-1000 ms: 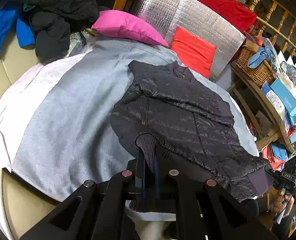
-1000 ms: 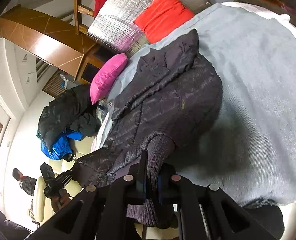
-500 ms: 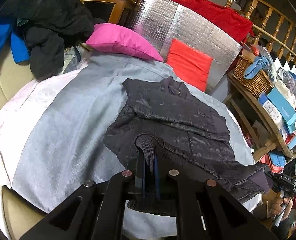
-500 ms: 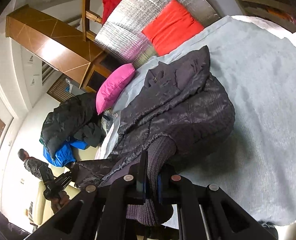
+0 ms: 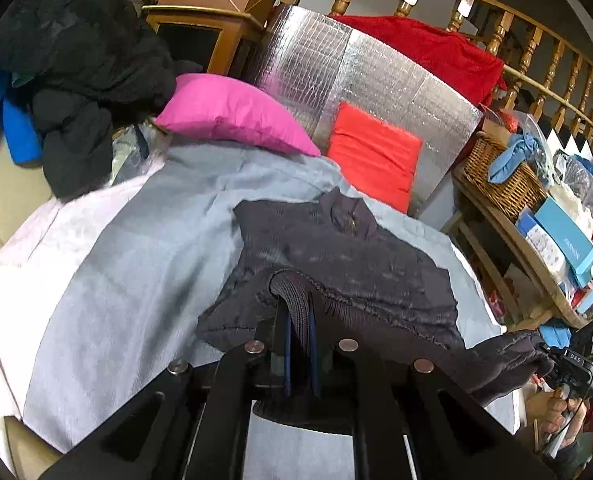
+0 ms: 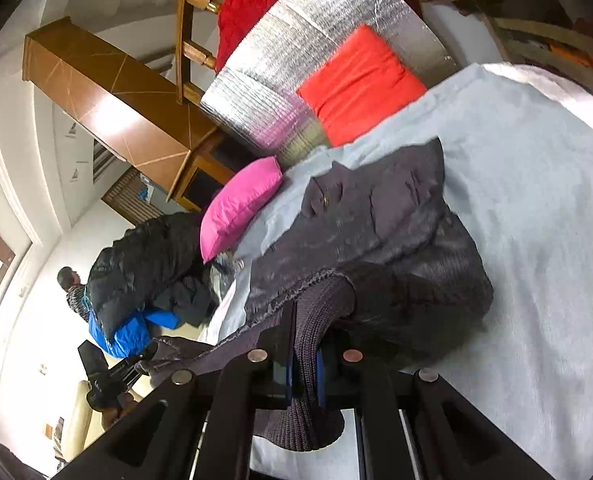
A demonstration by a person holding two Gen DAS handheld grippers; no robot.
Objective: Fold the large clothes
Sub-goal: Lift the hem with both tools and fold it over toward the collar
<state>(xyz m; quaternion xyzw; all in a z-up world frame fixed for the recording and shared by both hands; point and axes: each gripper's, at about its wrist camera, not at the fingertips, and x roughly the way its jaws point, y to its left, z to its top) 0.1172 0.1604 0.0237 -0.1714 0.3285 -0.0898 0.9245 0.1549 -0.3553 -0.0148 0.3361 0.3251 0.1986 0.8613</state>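
A: Where does the dark quilted jacket [image 5: 336, 256] lie at this point?

B: On the grey blanket [image 5: 136, 272] spread over the bed, collar end toward the pink pillow [image 5: 232, 116] and the red cushion [image 5: 372, 152] that leans on the silver foil panel [image 5: 360, 68]. Its lower part is raised off the blanket and curls toward the collar.

A: And the tools?

B: The left tool [image 5: 298, 320] is clenched on the ribbed knit hem at one corner; the cloth shows pinched between its two blue pads. The right tool [image 6: 304, 344] is clenched on the same ribbed band at the other corner, and the knit bulges out below its jaws. In the left view the right tool and the hand [image 5: 564, 416] that bears it show at the far edge, with the hem stretched between the two tools.

A: So which step is this?

B: By the look of it, the bottom-to-top fold: hem lifted, body bowing underneath, collar part flat on the blanket. The fold seems begun but not laid.

A: What does the next move call for?

B: Probably carrying both corners level and together toward the collar, keeping the hem taut so the slippery shell does not bunch, then lowering it squarely before letting go. One corner running ahead would likely skew the fold.

A: Anything near enough to interfere?

B: The heap of dark and blue coats [image 5: 68, 80] sits well apart; the pink pillow is the nearest thing beyond the collar.
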